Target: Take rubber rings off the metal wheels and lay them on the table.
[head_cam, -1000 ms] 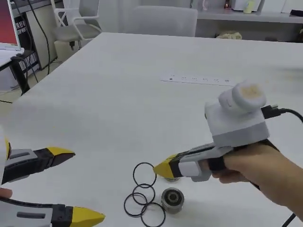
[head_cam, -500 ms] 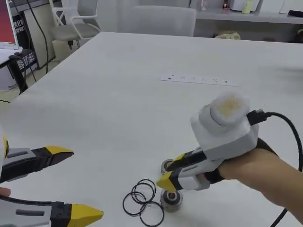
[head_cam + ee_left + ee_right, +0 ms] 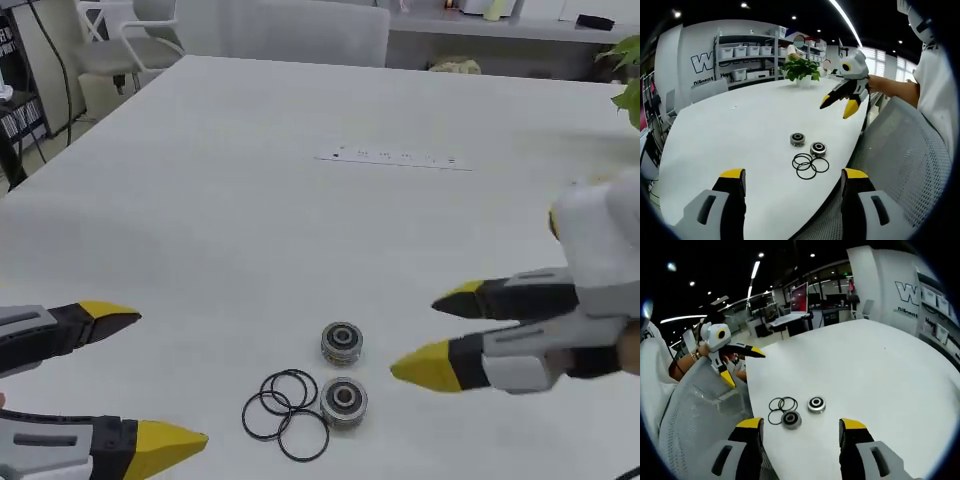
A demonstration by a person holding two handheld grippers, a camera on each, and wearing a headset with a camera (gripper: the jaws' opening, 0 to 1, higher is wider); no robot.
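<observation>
Two small metal wheels lie flat on the white table (image 3: 250, 200), one (image 3: 342, 341) just beyond the other (image 3: 343, 398). Several black rubber rings (image 3: 285, 410) overlap in a loose pile left of the nearer wheel. My right gripper (image 3: 422, 335) hovers open to the right of the wheels, holding nothing. My left gripper (image 3: 150, 380) stands open at the table's near left, well short of the rings. In the left gripper view the wheels (image 3: 797, 139) (image 3: 818, 149) and rings (image 3: 809, 164) lie ahead of the open jaws, with the right gripper (image 3: 840, 102) beyond. The right gripper view has the wheels (image 3: 816, 404) (image 3: 791, 419) and rings (image 3: 781, 407) before its own jaws.
A white power strip (image 3: 395, 158) lies flat further back on the table. Office chairs (image 3: 280, 35) stand at the far edge. A potted plant (image 3: 800, 69) sits at the table's far end. The wheels lie close to the near table edge.
My right gripper, shut with its tip at the wheels earlier, has drawn back to the right and opened. The left gripper has stayed put. The head camera has shifted.
</observation>
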